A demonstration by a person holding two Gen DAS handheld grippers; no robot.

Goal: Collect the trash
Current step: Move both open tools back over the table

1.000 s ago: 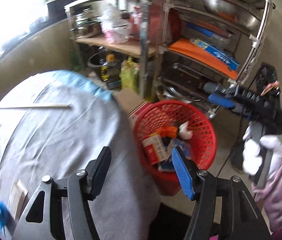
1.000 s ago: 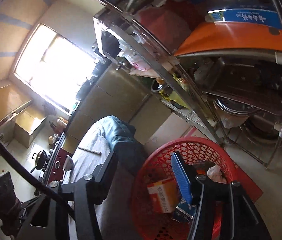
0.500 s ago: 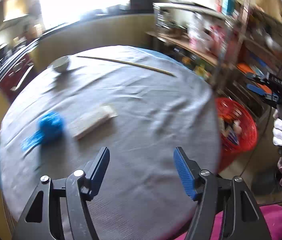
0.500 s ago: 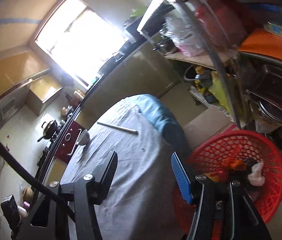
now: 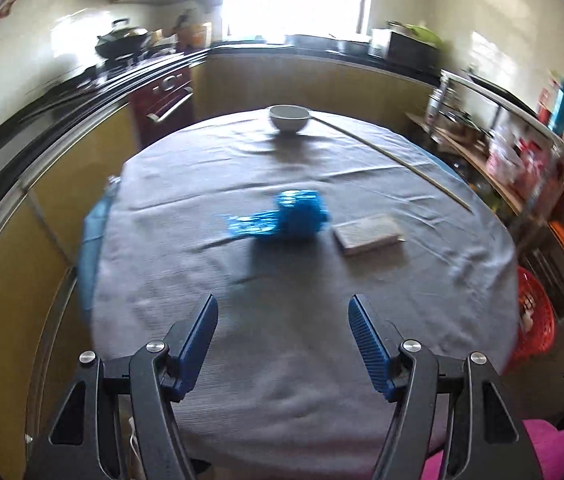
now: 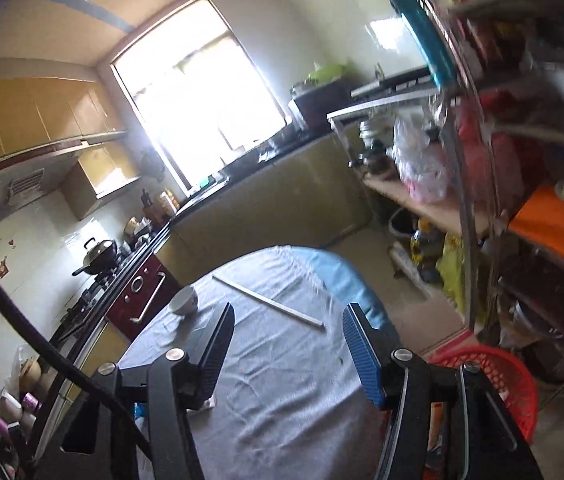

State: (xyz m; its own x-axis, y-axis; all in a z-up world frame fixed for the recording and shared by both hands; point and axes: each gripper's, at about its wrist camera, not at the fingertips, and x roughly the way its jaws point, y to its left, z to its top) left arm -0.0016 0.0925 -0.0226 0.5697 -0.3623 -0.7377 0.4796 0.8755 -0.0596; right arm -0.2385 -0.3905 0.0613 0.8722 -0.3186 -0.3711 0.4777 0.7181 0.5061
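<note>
A crumpled blue wrapper (image 5: 295, 218) lies mid-table on the grey cloth (image 5: 282, 360). Just right of it lies a small flat pale box (image 5: 367, 234). My left gripper (image 5: 282, 308) hovers open over the table's near side, short of both, with nothing between its blue pads. A red mesh basket (image 5: 533, 328) stands on the floor past the table's right edge. My right gripper (image 6: 287, 312) is also open and holds nothing. It hangs above the cloth (image 6: 282, 380), with the basket (image 6: 493, 376) low to its right.
A white bowl (image 5: 288, 117) and a long thin stick (image 5: 393, 160) lie at the table's far side; the right wrist view shows the same bowl (image 6: 184, 302) and stick (image 6: 270, 302). A crowded metal shelf rack (image 6: 461, 200) stands right of the table. Counters and a stove (image 5: 122, 40) line the walls.
My left gripper swung left from over the basket to face the table, so the wrapper and box now lie ahead. My right gripper rose from the basket and now looks across the table.
</note>
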